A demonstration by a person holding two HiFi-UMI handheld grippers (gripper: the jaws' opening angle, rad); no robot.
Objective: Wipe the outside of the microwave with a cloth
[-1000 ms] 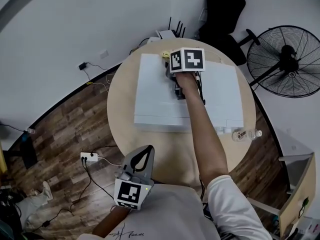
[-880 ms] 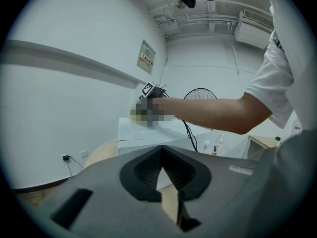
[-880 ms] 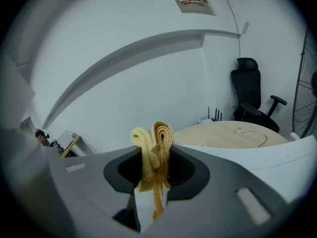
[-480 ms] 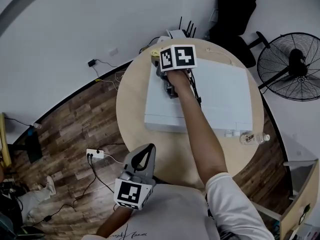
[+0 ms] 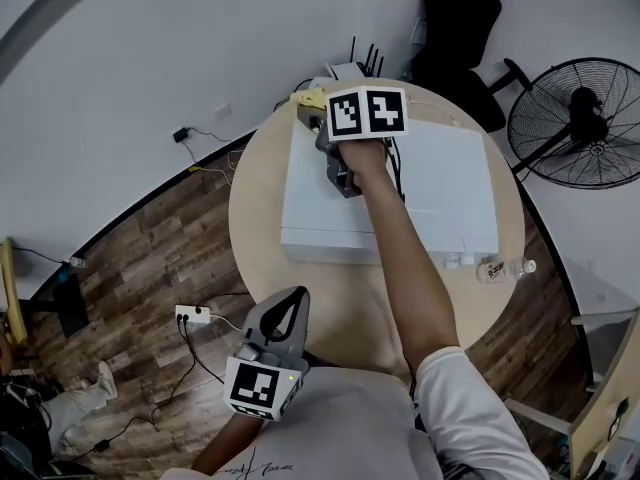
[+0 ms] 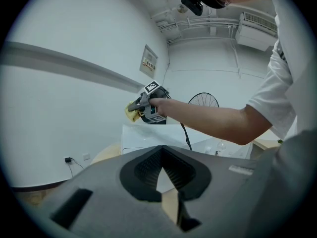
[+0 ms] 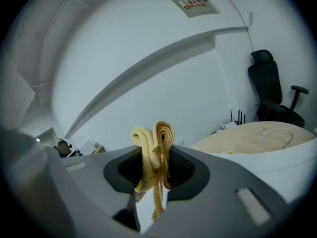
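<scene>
Right tongs (image 7: 154, 157) clenched on yellow cloth (image 7: 153, 138), at far-left corner of white microwave (image 5: 440, 183) top. Left tongs (image 6: 166, 175) closed, empty, near body, off round worktop (image 5: 255, 198).

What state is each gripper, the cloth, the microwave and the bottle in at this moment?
Right claw: shut on the cloth, at the far left top corner of the microwave.
Left claw: shut, empty, held low, away from the microwave.
Cloth: yellow, bunched, pinched between the jaws.
Microwave: on the round table, door looks shut.
Bottle: lying on its side on the table.
</scene>
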